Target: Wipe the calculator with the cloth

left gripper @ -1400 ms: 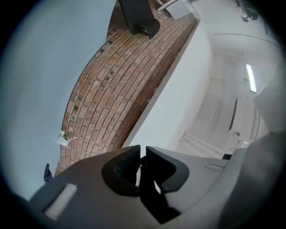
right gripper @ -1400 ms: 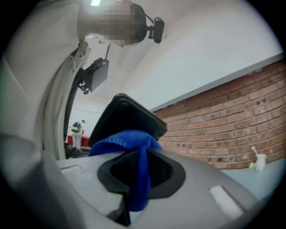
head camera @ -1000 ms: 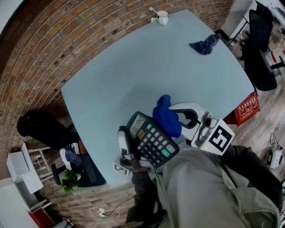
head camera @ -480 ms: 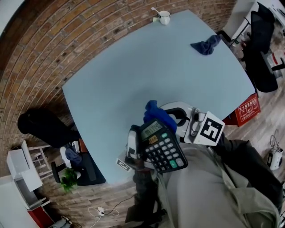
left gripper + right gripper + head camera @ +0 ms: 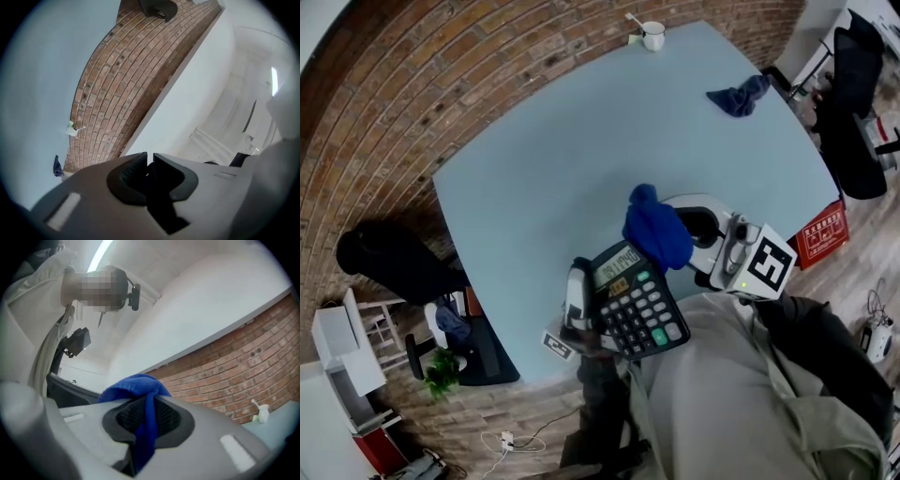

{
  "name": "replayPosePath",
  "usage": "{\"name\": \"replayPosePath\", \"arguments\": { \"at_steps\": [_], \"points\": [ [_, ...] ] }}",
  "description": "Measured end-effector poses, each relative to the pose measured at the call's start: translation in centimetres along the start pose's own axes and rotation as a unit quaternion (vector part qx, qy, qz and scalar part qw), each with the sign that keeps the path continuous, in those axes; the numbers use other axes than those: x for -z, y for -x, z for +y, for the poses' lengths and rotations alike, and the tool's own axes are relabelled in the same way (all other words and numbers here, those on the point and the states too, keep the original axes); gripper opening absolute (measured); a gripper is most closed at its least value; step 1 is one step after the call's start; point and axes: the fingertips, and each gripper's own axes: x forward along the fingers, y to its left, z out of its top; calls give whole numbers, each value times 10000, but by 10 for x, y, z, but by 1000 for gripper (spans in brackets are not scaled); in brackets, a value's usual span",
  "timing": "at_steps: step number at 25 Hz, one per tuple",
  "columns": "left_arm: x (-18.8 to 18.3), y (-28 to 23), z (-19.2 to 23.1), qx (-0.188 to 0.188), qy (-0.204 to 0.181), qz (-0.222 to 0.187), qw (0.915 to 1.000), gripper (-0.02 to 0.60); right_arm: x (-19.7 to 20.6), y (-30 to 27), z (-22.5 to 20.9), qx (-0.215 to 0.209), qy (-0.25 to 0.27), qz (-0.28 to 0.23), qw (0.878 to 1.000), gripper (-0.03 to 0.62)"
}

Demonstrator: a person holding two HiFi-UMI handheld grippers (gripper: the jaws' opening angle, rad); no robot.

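Over the table's near edge, my left gripper [image 5: 584, 298] is shut on the left edge of a black calculator [image 5: 636, 302], which is tilted with its keys and display facing up. In the left gripper view the jaws [image 5: 150, 161] stand almost together with the dark calculator edge between them. My right gripper [image 5: 680, 230] is shut on a bright blue cloth [image 5: 654, 230]. The cloth bunches over the calculator's top right corner, beside the display. In the right gripper view the blue cloth [image 5: 138, 390] hangs pinched between the jaws of the right gripper [image 5: 147, 416].
The light blue table [image 5: 562, 159] carries a white cup [image 5: 653, 36] at its far edge and a second, dark blue cloth [image 5: 739, 97] at far right. A black chair [image 5: 853, 103] and a red box [image 5: 825, 232] stand to the right. A brick wall lies beyond.
The blue cloth swept left over the calculator's display and has come back right to its top right corner. The calculator has turned slightly in the left gripper.
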Motion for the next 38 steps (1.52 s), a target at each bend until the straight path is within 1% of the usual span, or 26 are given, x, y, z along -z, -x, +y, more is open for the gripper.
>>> {"name": "replayPosePath", "arguments": {
  "at_steps": [2, 3, 4, 5, 6, 8, 9, 10, 11, 13, 15, 16, 18, 20, 22, 23, 24, 25, 26, 28, 29, 31, 33, 34, 36, 38],
  "points": [
    [-7, 2, 3, -252, -448, -65, 9987, 38, -22, 6, -1, 25, 125, -298, 9995, 51],
    [-9, 3, 5, -395, -715, -65, 9966, 38, -28, 7, 4, -37, 270, -304, 9992, 51],
    [-10, 3, 7, -535, -962, -23, 9939, 39, -27, 6, 12, -131, 583, -109, 9982, 51],
    [-10, 3, 9, -667, -1199, 62, 9905, 38, -18, 3, 21, -228, 1085, 286, 9934, 51],
    [-9, 3, 10, -796, -1454, 184, 9860, 40, -4, -1, 27, -297, 1704, 801, 9817, 52],
    [-5, 2, 13, -1054, -1983, 442, 9734, 40, 27, -6, 34, -355, 2893, 1733, 9407, 51],
    [-4, 3, 14, -1140, -2159, 510, 9684, 41, 37, -8, 37, -401, 3311, 2020, 9209, 52],
    [-4, 3, 14, -1182, -2239, 512, 9661, 43, 43, -10, 42, -481, 3550, 2169, 9081, 51],
    [-5, 4, 14, -1190, -2246, 466, 9660, 43, 44, -13, 51, -613, 3635, 2201, 9031, 52],
    [-7, 6, 13, -1184, -2178, 362, 9681, 41, 44, -17, 79, -1018, 3701, 2119, 8988, 51],
    [-11, 10, 12, -1174, -2123, 323, 9696, 40, 44, -17, 105, -1409, 3895, 2023, 8874, 51],
    [-13, 11, 11, -1164, -2118, 311, 9699, 38, 44, -15, 113, -1581, 3920, 1980, 8844, 52],
    [-12, 11, 11, -1179, -2132, 331, 9693, 39, 46, -10, 118, -1824, 3873, 2006, 8812, 52],
    [-8, 12, 14, -1300, -2304, 487, 9631, 40, 54, -4, 111, -1912, 3870, 2240, 8738, 51],
    [-6, 17, 20, -1554, -2731, 790, 9460, 41, 65, -1, 92, -1793, 3759, 2552, 8726, 51],
    [-5, 18, 23, -1677, -2924, 924, 9369, 43, 71, -1, 78, -1643, 3631, 2677, 8772, 52],
    [-5, 18, 24, -1765, -3047, 991, 9307, 43, 74, -3, 65, -1457, 3467, 2758, 8846, 52],
    [-7, 18, 24, -1817, -3114, 985, 9275, 44, 77, -6, 52, -1264, 3315, 2796, 8922, 52],
    [-9, 18, 24, -1849, -3150, 937, 9262, 46, 78, -9, 44, -1095, 3231, 2812, 8970, 52],
    [-11, 20, 26, -1919, -3164, 827, 9253, 44, 78, -14, 48, -969, 3267, 2826, 8966, 52],
    [-12, 22, 26, -1951, -3168, 767, 9250, 44, 77, -16, 61, -1083, 3298, 2792, 8953, 52],
    [-17, 23, 25, -1961, -3200, 630, 9247, 43, 77, -17, 106, -1667, 3252, 2593, 8940, 52],
    [-22, 22, 22, -1899, -3214, 501, 9263, 43, 80, -15, 147, -2184, 3285, 2427, 8863, 52],
    [-25, 22, 20, -1864, -3217, 437, 9273, 43, 82, -13, 154, -2261, 3352, 2410, 8823, 51],
    [-28, 22, 15, -1819, -3290, 379, 9259, 43, 84, -10, 145, -2200, 3305, 2479, 8837, 51],
    [-28, 21, 14, -1823, -3378, 422, 9224, 43, 84, -7, 118, -1916, 3196, 2625, 8901, 52]
  ]
}}
